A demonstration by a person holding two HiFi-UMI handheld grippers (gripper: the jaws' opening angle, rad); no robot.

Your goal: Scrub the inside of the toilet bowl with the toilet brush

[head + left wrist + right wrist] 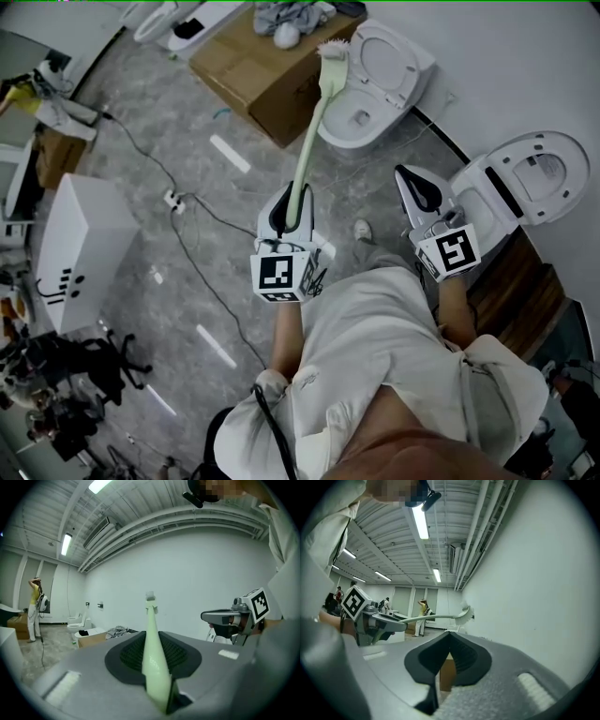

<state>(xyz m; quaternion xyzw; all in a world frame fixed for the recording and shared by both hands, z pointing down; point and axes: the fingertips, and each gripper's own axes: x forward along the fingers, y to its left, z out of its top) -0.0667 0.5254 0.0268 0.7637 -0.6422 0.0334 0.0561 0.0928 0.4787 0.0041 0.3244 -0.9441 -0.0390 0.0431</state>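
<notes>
- Grippers, two, grey shells, each with a cube of square markers. The left gripper (289,202) is clamped on the toilet brush (310,141) low on its handle. The right gripper (409,178) has its jaws together and holds nothing.
- Toilet brush, one: slim pale-green handle, pale bristle head (333,52). It is held in the air and slants away from the person, with the head beside the nearer toilet's rim and not in a bowl.
- Toilets, two, glossy white, lids raised, along the floor's wall edge: the first toilet (349,129) ahead, the second toilet (483,211) just beyond the right gripper.
- Cardboard box (253,70), one, brown, with a crumpled grey cloth (291,14) on top, touching the first toilet's left side.
- White cabinet (80,248), one, boxy, at the floor's left.
- Floor (178,131), mottled grey, crossed by a thin dark cable (202,277), with three white strips. There is open floor between the cabinet and the person.
</notes>
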